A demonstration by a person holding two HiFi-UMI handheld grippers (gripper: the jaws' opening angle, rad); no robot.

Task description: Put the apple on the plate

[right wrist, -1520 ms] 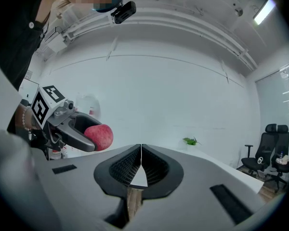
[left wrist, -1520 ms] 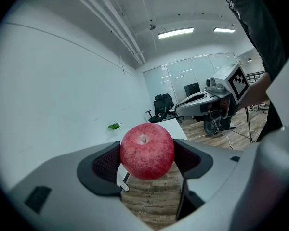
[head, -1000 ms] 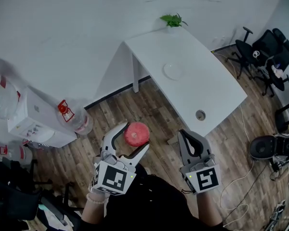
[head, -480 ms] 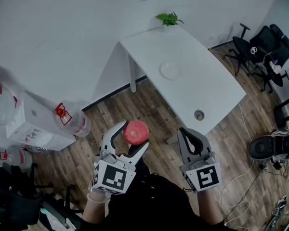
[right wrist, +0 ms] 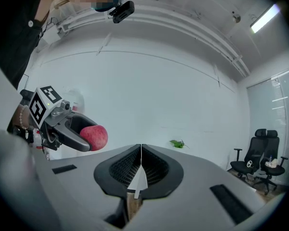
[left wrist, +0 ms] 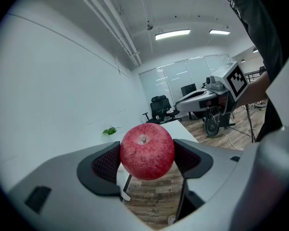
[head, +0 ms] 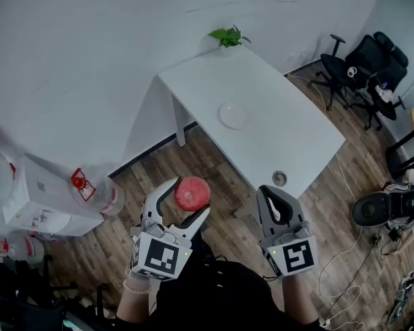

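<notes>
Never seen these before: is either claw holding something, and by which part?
Left claw grips the apple by its two sides; right claw is shut, empty.

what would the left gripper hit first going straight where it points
Probably the near end of the white rectangular table; the left gripper, holding the round red apple, aims there, though depth is unclear.

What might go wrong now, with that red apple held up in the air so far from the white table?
1. The round red apple is pinched only at its sides between the fingers of the left gripper, above the wooden floor. If it slips, it would likely drop and bruise.
2. The small white plate looks shallow and sits well in from the edge of the white table. An apple set down off-centre might roll off it.
</notes>
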